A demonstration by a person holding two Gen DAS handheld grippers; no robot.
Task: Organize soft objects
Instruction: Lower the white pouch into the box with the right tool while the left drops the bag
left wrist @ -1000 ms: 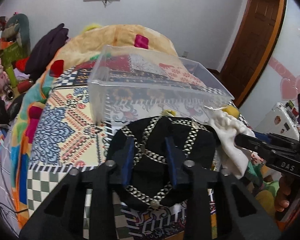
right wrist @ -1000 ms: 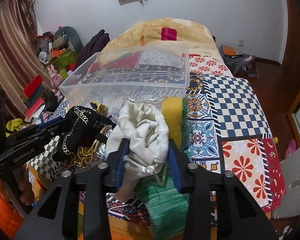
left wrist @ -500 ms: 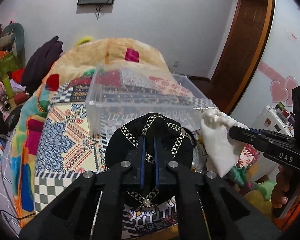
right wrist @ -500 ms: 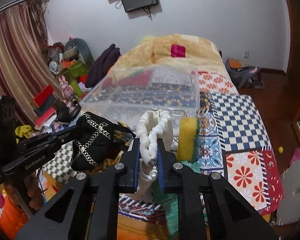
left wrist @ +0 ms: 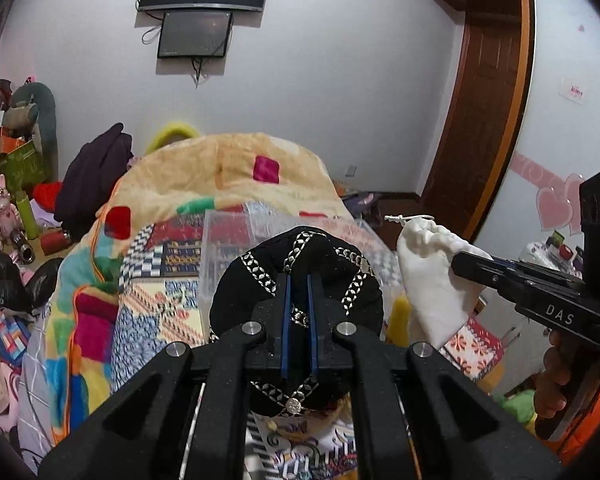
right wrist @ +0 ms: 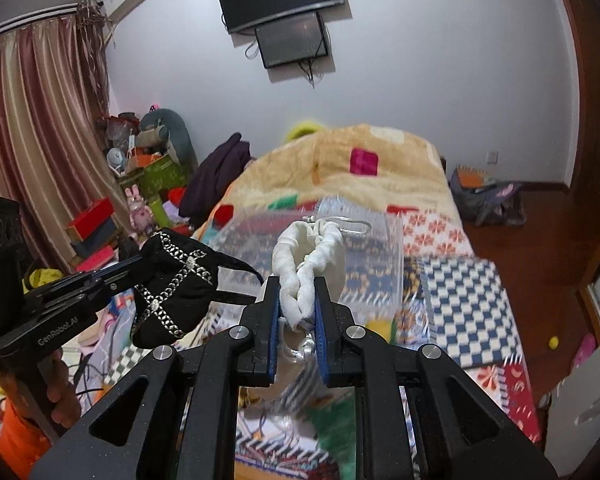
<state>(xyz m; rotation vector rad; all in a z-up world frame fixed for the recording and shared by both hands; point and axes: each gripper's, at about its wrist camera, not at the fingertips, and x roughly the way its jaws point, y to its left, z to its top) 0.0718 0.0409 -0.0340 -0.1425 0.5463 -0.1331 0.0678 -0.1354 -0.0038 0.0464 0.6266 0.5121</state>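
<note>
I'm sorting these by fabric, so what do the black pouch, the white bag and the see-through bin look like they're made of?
Black pouch: probably velvety cloth, matte and dark, with shiny metallic braid and studs.
White bag: likely plain cotton, matte, gathered into soft folds at its drawstring.
Bin: seemingly clear hard plastic, glossy; the quilt pattern shows through it.

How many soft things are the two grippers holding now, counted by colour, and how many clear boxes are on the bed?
Black pouches: 1, the black pouch in the left gripper
White pouches: 1, the white drawstring bag in the right gripper
Clear boxes: 1, the clear plastic box
Total: 3
</note>
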